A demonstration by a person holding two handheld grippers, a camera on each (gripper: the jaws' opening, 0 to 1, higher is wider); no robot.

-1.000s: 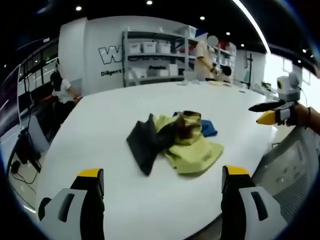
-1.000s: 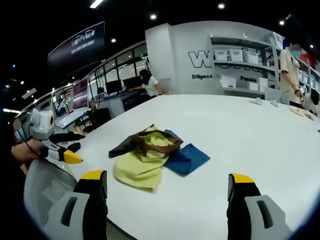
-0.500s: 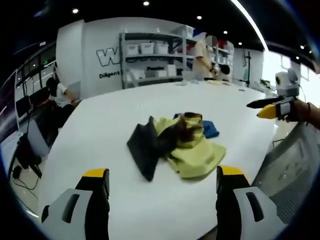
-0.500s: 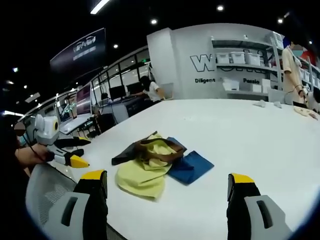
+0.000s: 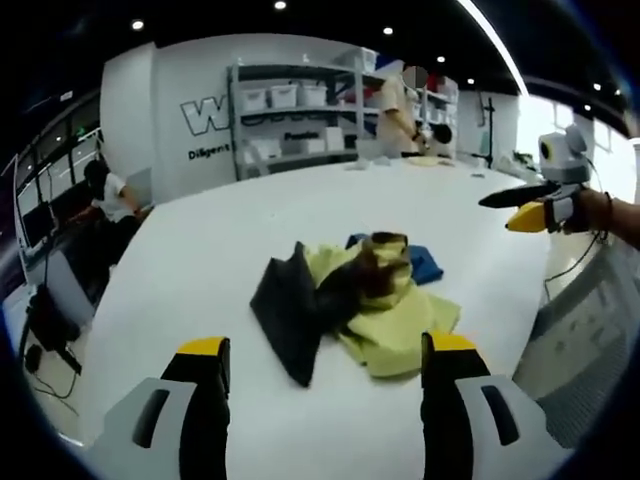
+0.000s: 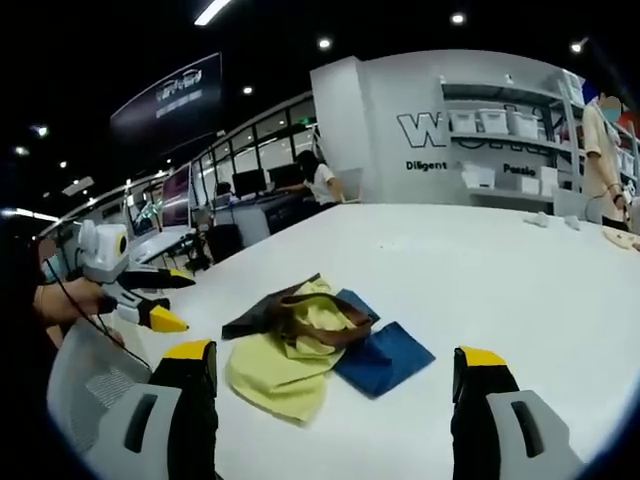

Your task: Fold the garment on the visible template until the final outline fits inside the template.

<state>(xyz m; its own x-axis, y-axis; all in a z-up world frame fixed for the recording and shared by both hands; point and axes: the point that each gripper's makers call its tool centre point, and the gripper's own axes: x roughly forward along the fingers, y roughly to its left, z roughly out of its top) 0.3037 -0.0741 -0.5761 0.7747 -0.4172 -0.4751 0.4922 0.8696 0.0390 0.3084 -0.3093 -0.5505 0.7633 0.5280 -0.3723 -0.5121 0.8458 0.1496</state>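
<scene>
While my left gripper (image 5: 320, 375) hangs wide open, empty, crumpled garment (image 5: 350, 295) lies at 12 o'clock on white table (image 5: 200, 250), my right gripper (image 5: 515, 205) at 2. Right gripper view: jaws wide apart, empty; garment (image 6: 295, 335) at 11, blue cloth (image 6: 385, 358) beneath, left gripper (image 6: 150, 300) at 9.

Crumpled yellow, dark and brown garment (image 5: 350, 300), heaped partly over blue template (image 6: 385, 357)

Left tongs (image 5: 322, 375) and right tongs (image 6: 332, 385) both agape, empty, aloft.
</scene>
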